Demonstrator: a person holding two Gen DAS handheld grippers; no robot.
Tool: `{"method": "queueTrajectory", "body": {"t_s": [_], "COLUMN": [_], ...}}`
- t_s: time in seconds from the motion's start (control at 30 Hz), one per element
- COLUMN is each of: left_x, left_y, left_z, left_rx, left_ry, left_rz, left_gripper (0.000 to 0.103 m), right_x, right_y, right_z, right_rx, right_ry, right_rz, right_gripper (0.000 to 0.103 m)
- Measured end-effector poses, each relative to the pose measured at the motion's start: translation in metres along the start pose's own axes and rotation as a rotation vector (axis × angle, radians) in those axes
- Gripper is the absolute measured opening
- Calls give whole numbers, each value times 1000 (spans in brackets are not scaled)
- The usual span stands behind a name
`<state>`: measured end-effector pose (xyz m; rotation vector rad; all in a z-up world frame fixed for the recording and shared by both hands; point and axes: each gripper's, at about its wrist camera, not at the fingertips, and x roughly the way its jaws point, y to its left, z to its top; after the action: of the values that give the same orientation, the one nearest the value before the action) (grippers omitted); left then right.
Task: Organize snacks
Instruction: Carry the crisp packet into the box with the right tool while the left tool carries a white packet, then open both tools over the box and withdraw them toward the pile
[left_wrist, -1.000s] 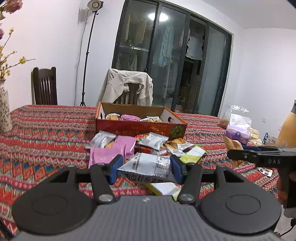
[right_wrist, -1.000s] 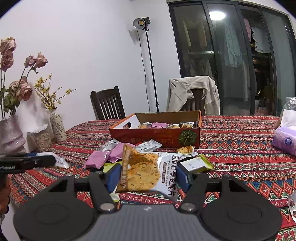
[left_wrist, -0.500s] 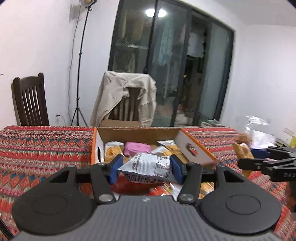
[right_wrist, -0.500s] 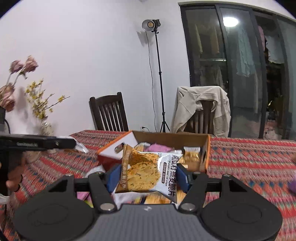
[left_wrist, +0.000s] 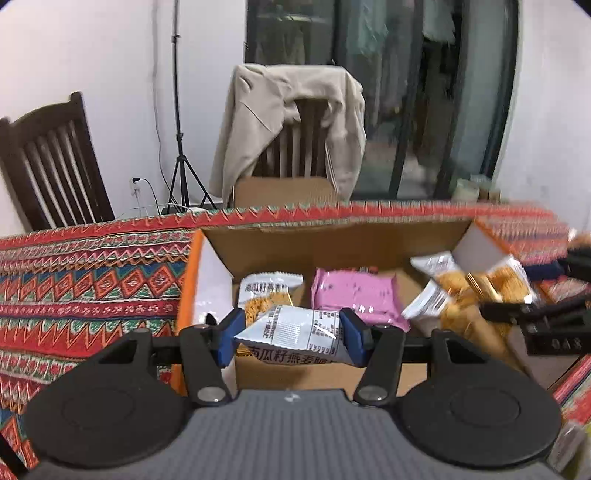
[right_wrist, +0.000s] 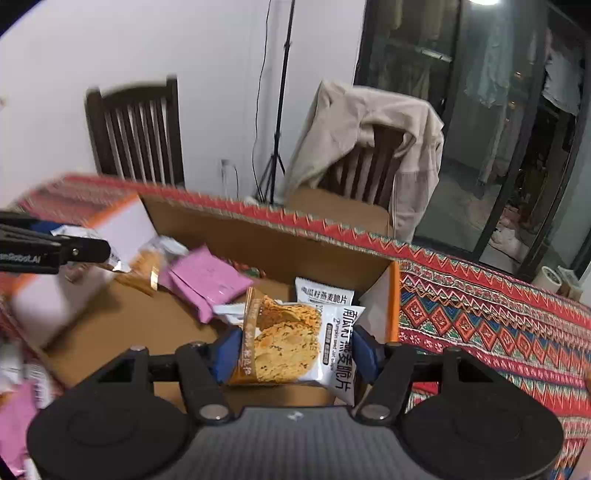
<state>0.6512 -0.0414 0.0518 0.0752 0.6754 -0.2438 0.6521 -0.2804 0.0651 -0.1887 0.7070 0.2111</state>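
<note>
Two packets are in your tongs at once, both poised above the open cardboard box. Your left tongs clamp a white crisp packet with its printed back up, pads pressing on both of its ends, over the near left part of the box. Your right tongs grip a second crisp packet showing golden rounds on its front, over the box's right-hand end, close to the orange-edged wall.

The job looks partly done. Already lying in the box, left to right in the left wrist view, are a white packet of the same kind, a pink packet and, at the right end, a packet with yellow crisps; that last one is blurred, so it may be the one your right tongs carry rather than one lying there. Much of the box floor is bare brown card, so there is room. Neither held packet is released yet, and at the left edge of the right wrist view some pink wrapping seems to lie outside the box, so more is probably left to gather.

The box sits on a desk covered by a red zigzag-patterned cloth. Behind it stand a dark wooden chair, a light stand, a chair draped with a beige jacket and dark glass doors.
</note>
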Motion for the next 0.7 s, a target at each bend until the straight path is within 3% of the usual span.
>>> {"method": "queueTrajectory", "body": {"t_s": [0.07,0.17,0.2,0.33,0.5,0.7], "left_x": [8,14,13,-3,-46,-129], "left_y": [-2,-1,-1,0,1,-4], "left_z": [-2,-4,-5,-6,-4,-16], "left_rx": [13,0,2,13,6,16], "left_ry": [27,62,64,57,32,-49], "left_rz": [19,16,13,6,-5,-32], "left_gripper": [60,72,72,72,78,82], "right_x": [18,37,41,42,7,-71], "right_y": [4,9,10,8,4,2], "right_z": [4,5,3,0,3,0], "right_rx": [-20,-57,-59,-34,-19,-25], "right_ry": [37,79,92,106,58,-35], "right_rz": [-16,-54,-59,-31,-16,2], "right_gripper": [63,67,72,73,74,78]}}
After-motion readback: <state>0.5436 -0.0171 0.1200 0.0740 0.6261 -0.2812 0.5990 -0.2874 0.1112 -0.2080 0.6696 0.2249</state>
